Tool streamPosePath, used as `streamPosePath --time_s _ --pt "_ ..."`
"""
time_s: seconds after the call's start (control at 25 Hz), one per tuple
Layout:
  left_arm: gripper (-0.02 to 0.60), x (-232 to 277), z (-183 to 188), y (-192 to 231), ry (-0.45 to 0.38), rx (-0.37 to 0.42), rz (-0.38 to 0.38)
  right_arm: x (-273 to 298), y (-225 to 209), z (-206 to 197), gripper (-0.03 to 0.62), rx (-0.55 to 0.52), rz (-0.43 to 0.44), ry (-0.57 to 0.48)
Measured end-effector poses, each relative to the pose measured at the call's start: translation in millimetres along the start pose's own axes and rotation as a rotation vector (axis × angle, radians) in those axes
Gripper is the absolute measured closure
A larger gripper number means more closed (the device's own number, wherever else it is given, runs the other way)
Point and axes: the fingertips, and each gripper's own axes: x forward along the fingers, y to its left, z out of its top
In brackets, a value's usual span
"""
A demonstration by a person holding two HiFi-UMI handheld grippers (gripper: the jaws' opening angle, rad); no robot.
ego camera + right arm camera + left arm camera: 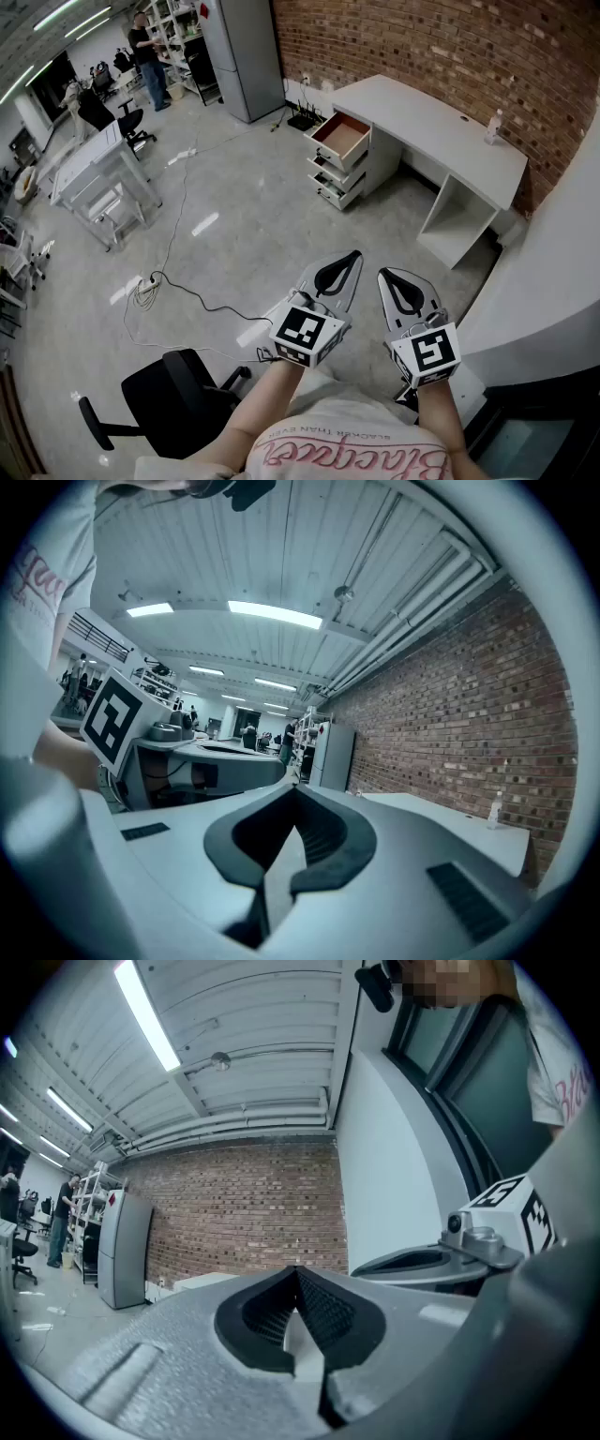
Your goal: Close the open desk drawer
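The open top drawer, white-fronted with a bare brown wooden inside, stands pulled well out of the white drawer pedestal under the left end of the long white desk, which runs along the red brick wall. The two lower drawers beneath it seem slightly proud of the pedestal as well, though that is hard to judge from here. The open drawer looks empty, so it should be light. As a rigid box on runners it ought to slide straight if pushed square. The best contact is probably the middle of its flat front panel, pressed rather than gripped; a shove at one corner could rack it.

A small clear bottle stands near the desk's right end by the wall.

Both tools are well apart from the desk, across bare grey floor. The left gripper has its jaws pressed together with nothing between them, and the right gripper likewise sits closed and empty. Both are held level and side by side.

A black office chair stands at the person's left, and a dark cable trails over the floor.
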Motion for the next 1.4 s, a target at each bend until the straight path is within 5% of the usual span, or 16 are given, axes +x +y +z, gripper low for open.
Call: streamPosePath --time_s 0.6,1.4 --pt "0.575 -5.5 -1.7 -20.3 0.027 0.05 -0.012 -15.2 -12.8 -4.8 0.583 0.042 -0.029 -0.028" --pt "0.575 63.2 -1.8 95.6 0.015 0.031 -0.008 117.0 -58.4 3.5 0.582 0.061 0.122 -0.004"
